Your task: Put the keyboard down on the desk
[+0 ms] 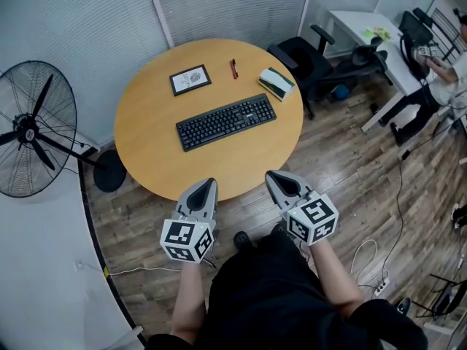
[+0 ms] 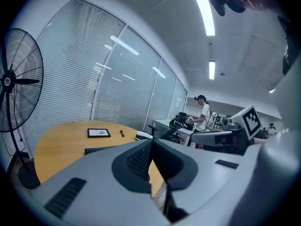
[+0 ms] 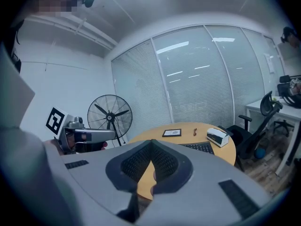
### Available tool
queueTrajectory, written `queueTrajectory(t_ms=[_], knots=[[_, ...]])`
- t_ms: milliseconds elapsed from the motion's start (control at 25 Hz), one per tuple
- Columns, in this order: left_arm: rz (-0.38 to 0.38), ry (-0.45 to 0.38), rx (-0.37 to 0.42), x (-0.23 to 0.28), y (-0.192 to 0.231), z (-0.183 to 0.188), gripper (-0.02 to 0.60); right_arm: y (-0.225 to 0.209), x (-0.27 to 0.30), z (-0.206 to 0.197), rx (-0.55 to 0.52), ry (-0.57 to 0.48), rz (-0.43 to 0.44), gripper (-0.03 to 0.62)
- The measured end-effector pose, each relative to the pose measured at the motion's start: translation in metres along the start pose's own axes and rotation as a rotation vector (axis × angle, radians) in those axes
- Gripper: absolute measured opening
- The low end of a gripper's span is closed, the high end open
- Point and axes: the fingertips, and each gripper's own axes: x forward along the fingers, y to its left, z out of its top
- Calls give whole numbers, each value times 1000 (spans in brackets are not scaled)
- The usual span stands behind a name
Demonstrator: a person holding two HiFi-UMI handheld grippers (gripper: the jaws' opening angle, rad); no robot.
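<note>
A black keyboard lies flat near the middle of the round wooden desk, slightly skewed. It shows again as a dark strip in the left gripper view and partly behind the jaws in the right gripper view. My left gripper hovers just off the desk's near edge, shut with nothing in it. My right gripper hangs beside it at the same edge, also shut and empty. Both tips point toward the keyboard, well short of it.
On the desk beyond the keyboard lie a framed picture, a red pen and a small box. A standing fan is at the left. Office chairs and a white desk stand at the right, with a person.
</note>
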Motion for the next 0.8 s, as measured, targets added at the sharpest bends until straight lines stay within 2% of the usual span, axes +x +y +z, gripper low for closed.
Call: queueTrajectory(t_ms=[560,800], knots=[[-12,0,-26,-3,-2,-1,-3,4,-6,-2,1,-1,12,9],[17,-26,-20,-6,2,2,-3,5,-7,-2,3,-1,15,9]])
